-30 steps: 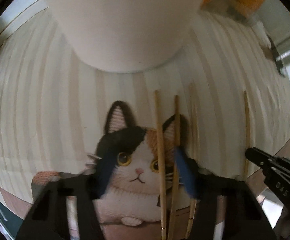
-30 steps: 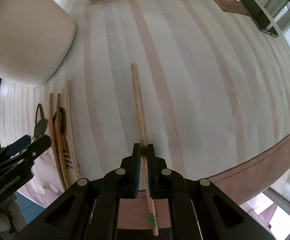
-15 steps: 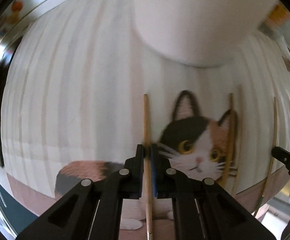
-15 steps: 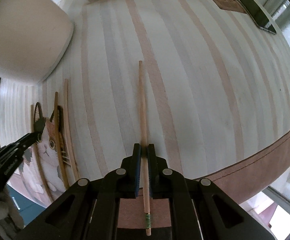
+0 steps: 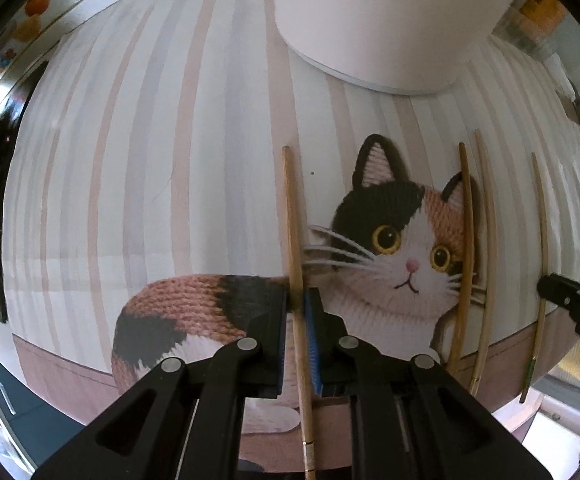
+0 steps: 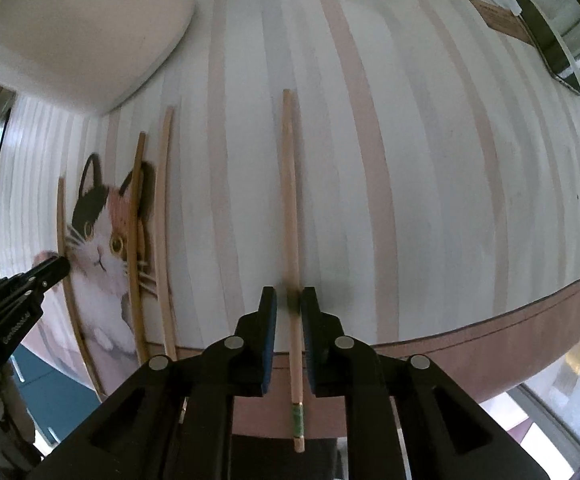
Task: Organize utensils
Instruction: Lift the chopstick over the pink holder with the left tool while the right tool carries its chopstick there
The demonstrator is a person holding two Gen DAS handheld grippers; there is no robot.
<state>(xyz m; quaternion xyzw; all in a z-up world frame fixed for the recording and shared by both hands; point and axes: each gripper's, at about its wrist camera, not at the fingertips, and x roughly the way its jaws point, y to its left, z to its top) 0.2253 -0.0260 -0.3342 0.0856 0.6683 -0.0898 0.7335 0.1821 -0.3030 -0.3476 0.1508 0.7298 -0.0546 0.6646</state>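
Observation:
Several wooden chopsticks lie lengthwise on a striped mat with a cat picture. My left gripper has its jaws slightly apart around a bamboo chopstick left of the cat's face. Two more chopsticks lie over the cat's right ear. My right gripper has its jaws slightly apart around a pale chopstick with a green band, which rests on the mat. The left gripper also shows in the right wrist view.
A large white container stands at the back of the mat, also in the right wrist view. A dark phone and a brown card lie at the far right. The mat's brown front edge overhangs near the grippers.
Both grippers have loosened from shut on their chopsticks to slightly apart. The left gripper earlier carried its chopstick leftward off the cat's face and set it beside the face.

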